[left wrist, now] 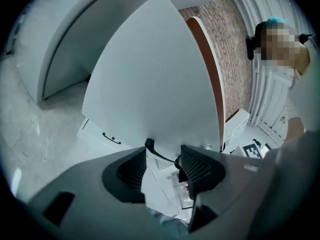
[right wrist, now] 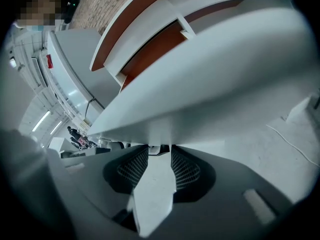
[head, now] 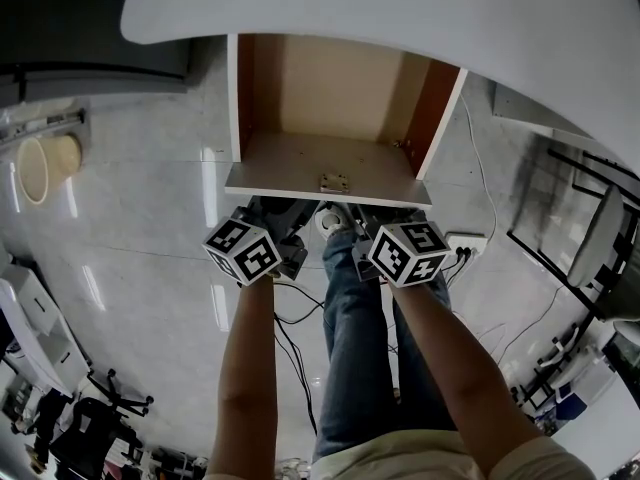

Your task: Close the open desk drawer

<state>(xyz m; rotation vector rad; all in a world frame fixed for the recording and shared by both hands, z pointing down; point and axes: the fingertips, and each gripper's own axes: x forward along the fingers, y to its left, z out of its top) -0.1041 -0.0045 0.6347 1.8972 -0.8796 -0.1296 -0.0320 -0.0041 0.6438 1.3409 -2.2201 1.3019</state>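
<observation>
Head view showed the open wood-lined desk drawer with its white front panel (head: 320,158) pulled out toward six o'clock from under the curved white desk top (head: 400,8). Both grippers sat close up at that panel, probably to push it home. The left gripper (left wrist: 162,164) had its jaws apart around the thin black handle (left wrist: 159,153) without pinching it. The right gripper (right wrist: 160,166) had its jaws apart and empty.

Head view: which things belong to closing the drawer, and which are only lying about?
For the job: open drawer, left gripper, right gripper, both with jaws apart.
Lying about: power strip, chair, beige round container.
</observation>
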